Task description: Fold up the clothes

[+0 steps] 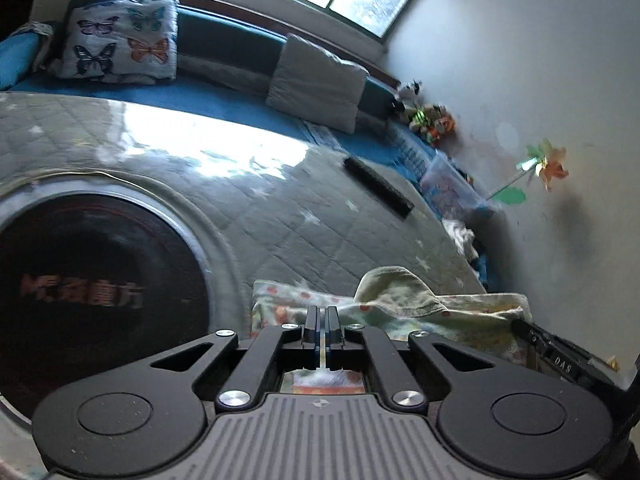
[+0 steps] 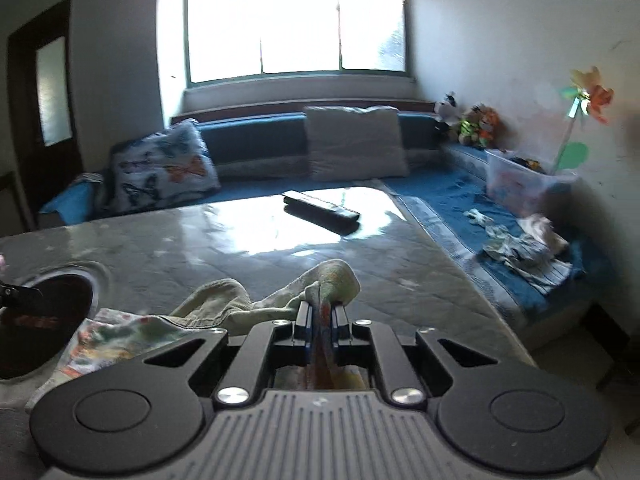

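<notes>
Both grippers clamped on the printed garment [image 2: 120, 336]: left gripper [image 1: 320, 322] pinches its edge, right gripper [image 2: 322, 316] holds a bunched olive fold. Cloth lies slack between them, just ahead on the quilted table [image 2: 200, 240]. Judgement: match heights, tension evenly, lay the fold flat.

Both cameras sit low, close over the desk [image 2: 240, 240]. The left view tilts, facing across toward the right wall [image 1: 540, 60]; the right view faces the window [image 2: 296, 28] squarely. Both views share the sofa [image 1: 224, 44], window, pinwheel [image 2: 588, 96] and cloth [image 2: 224, 300].
</notes>
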